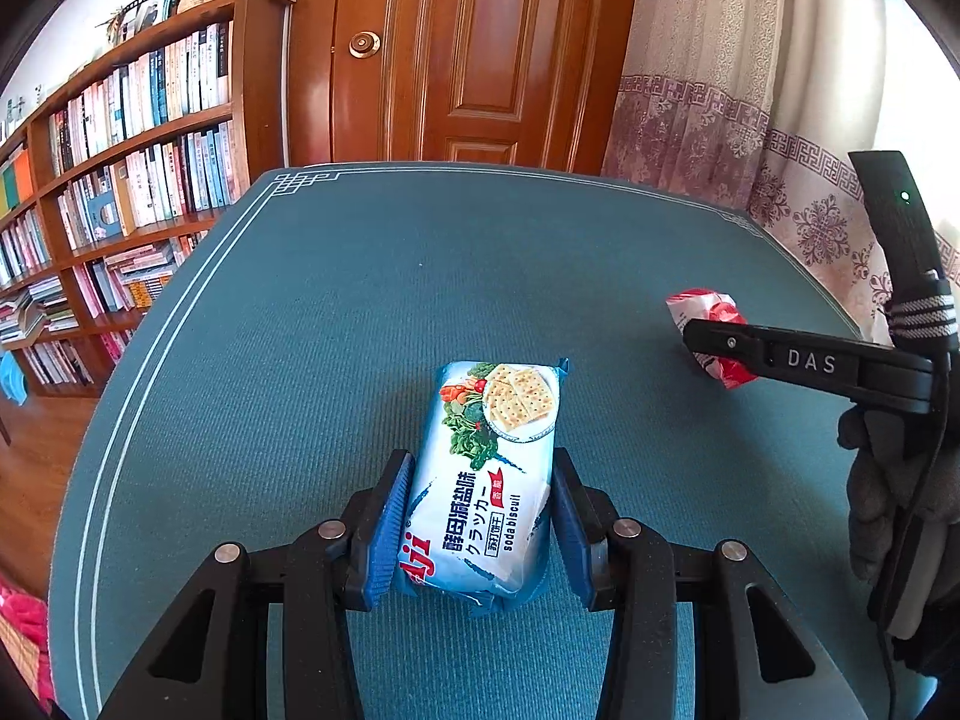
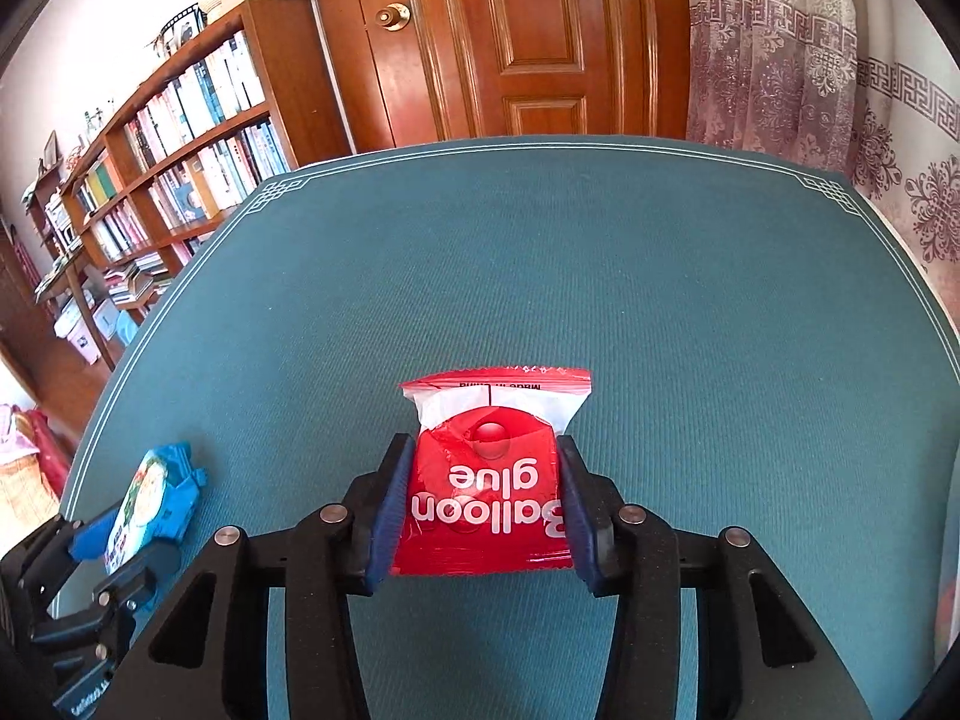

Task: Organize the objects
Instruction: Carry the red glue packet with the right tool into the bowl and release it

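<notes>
Left tongs [image 1: 480,516] clamp a glossy, pillow-shaped biscuit packet [image 1: 489,468]; right tongs [image 2: 480,510] pinch a crinkly red glue sachet [image 2: 489,480] above the ribbed teal worktop [image 2: 660,300].

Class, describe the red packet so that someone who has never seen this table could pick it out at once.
Start at the teal table mat in front of the wooden door. The red packet sits between the pads of the right gripper. Unlike the blue-and-white soda biscuit pack in the left gripper, it reads "Balloon glue".
</notes>
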Demonstrator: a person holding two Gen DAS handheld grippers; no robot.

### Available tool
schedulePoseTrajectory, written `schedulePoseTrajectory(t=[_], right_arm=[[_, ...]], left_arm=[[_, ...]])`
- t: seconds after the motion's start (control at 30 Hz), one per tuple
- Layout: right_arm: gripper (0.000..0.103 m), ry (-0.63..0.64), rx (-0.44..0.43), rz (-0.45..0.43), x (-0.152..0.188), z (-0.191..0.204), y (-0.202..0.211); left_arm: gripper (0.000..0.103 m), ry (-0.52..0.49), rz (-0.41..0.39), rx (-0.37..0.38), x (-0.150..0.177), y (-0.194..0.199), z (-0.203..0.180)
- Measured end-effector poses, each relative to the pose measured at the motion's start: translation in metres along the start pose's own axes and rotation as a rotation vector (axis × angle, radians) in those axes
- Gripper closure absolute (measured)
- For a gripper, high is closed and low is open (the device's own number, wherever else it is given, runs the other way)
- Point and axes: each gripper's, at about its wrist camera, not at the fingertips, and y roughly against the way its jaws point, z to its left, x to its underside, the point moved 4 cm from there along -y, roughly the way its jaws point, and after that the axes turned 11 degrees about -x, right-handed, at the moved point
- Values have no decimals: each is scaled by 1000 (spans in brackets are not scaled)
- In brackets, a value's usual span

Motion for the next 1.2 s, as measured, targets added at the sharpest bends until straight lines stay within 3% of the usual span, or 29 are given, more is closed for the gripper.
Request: schedulePoseTrajectory(t=[0.4,0.73,0.9,1.2], right_arm=[[56,-42,-17,-39,41,-10,62],[56,-104,22,-80,69,-48,114],[56,-128,62,-101,79,-69,141],[56,-208,189,-197,93,-127,207]], left_arm=[[56,-2,-19,12,-1,3,-4],[56,5,-6,10,1,4,-9],[56,-38,-7,25,4,10,-25],[56,-26,20,106,5,22,-54]])
